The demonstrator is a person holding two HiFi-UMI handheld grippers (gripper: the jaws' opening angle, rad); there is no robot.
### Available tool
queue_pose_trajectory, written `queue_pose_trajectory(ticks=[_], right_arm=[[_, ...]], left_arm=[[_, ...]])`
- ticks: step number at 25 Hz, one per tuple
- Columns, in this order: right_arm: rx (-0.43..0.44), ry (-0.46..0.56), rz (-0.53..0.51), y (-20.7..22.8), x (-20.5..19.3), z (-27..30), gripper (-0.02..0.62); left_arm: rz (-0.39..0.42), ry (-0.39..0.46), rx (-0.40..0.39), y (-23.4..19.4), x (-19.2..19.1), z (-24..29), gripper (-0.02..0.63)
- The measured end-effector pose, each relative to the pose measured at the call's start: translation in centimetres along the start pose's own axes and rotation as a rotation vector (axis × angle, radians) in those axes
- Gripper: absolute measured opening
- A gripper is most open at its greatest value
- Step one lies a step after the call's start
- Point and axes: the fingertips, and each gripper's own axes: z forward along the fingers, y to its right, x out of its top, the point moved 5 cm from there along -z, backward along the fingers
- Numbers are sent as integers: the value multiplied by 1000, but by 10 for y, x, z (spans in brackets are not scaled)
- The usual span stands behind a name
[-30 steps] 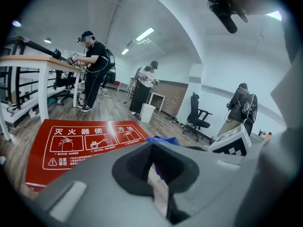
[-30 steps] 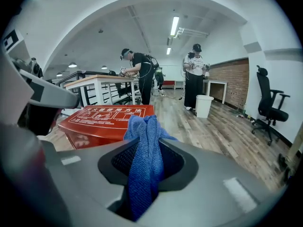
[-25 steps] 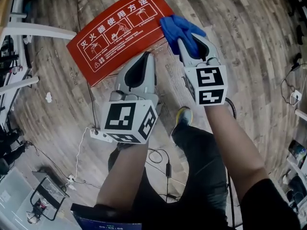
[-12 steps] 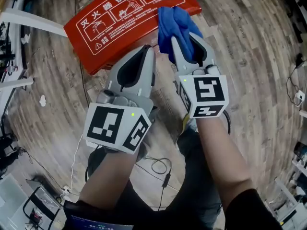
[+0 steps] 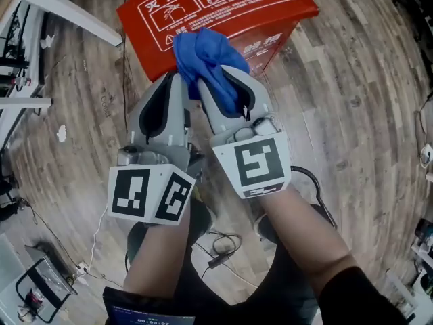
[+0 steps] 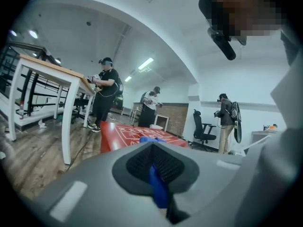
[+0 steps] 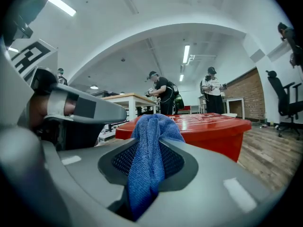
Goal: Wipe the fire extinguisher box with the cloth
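Observation:
The red fire extinguisher box (image 5: 270,5) with white print on its lid lies on the wooden floor at the top of the head view. My right gripper (image 5: 206,78) is shut on the bunched blue cloth (image 5: 203,53), which rests against the box's near edge. The right gripper view shows the cloth (image 7: 150,150) filling the jaws, with the box (image 7: 208,124) just beyond. My left gripper (image 5: 177,80) is shut close beside it on the left, its tip next to the cloth. A thin blue strip shows in its slit in the left gripper view; I cannot tell what it is.
A white table leg (image 5: 67,12) slants across the top left. Cables (image 5: 216,239) trail on the floor by the person's legs. Other people stand beyond the box (image 6: 128,134), beside a wooden table (image 6: 47,72) and an office chair (image 6: 203,131).
The right gripper has carried the cloth left along the box, from its right end to the middle of its near edge. The left gripper has closed in beside it.

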Motion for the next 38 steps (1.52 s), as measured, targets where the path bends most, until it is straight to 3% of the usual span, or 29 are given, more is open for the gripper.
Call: queue_pose_trajectory(ticks=[7,11,18,25,32,38], right_arm=[[137,52,-48,-29,-16,5,128],[202,52,-62,-36,-28,7,129],[207,105,-104,-14,-44,16,129],[154,125,-117,40,-65,12,129],[-6,126,-113,133,-85,2,129],[-89,167,-103,186,-94,-7,129]], left_arm=[[46,39,75,-10,-8,-25,2],[106,21,33,-3,-12,-18,3],[123,53,-27,7,-19,6,3],[134,56,-82,34,-40,42,3],[167,39,-147,67,-71,87,3],[164,14,-199,96,-106,121,3]])
